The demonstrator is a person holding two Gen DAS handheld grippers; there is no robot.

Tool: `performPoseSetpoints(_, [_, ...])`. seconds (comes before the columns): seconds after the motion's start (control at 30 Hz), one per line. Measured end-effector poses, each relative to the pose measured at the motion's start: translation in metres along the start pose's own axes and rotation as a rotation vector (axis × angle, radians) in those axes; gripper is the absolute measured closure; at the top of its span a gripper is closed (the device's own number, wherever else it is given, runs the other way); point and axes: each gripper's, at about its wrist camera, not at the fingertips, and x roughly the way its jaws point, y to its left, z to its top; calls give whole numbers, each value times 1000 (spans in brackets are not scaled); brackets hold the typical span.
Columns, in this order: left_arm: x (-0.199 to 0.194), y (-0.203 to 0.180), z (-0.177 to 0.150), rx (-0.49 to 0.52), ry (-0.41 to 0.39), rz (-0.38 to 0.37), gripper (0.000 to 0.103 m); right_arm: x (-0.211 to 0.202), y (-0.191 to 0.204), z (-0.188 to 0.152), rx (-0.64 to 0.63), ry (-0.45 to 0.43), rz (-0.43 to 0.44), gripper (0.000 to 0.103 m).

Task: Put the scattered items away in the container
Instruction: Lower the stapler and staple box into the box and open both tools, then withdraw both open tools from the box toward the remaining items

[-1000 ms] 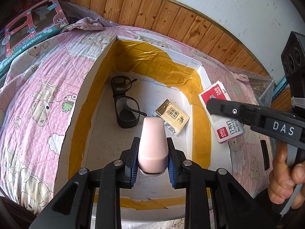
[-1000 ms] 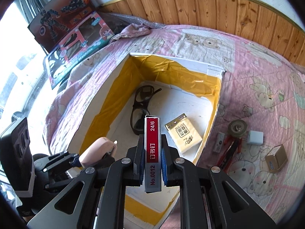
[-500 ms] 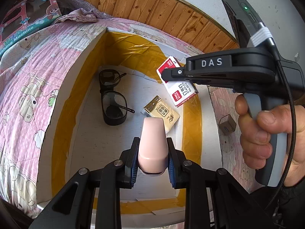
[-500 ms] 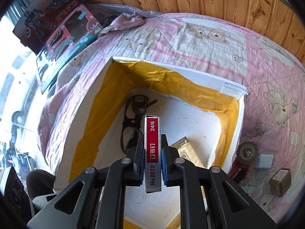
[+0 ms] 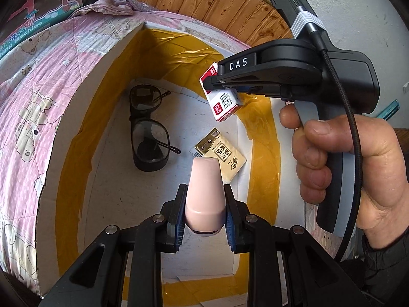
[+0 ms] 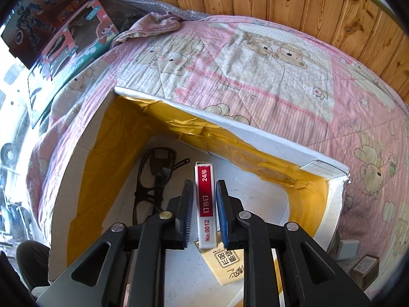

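Right tongs (image 6: 203, 213) apart around staple box (image 6: 205, 204).

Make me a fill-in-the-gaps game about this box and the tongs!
1. The left tongs grip a rounded item coloured ___.
2. The staple box between the right tongs is white and ___.
3. The container has inside walls lined with ___ tape.
4. On the container floor, beside the tan packet, lie dark ___.

Missing words: pink, red, yellow, glasses.
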Motion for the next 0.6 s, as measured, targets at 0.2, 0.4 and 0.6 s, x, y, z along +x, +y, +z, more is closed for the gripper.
performPoseSetpoints(0.2, [-10, 3, -6, 22, -25, 66, 56, -45, -1, -17, 16, -86, 41, 65])
performPoseSetpoints(0.4, [-35, 1, -19, 6, -72, 54, 55, -106, 5, -67, 16, -188, 164, 65])
performPoseSetpoints(0.6, [-66, -23, -46, 87, -155, 51, 55, -132, 8, -139, 15, -249, 216, 65])
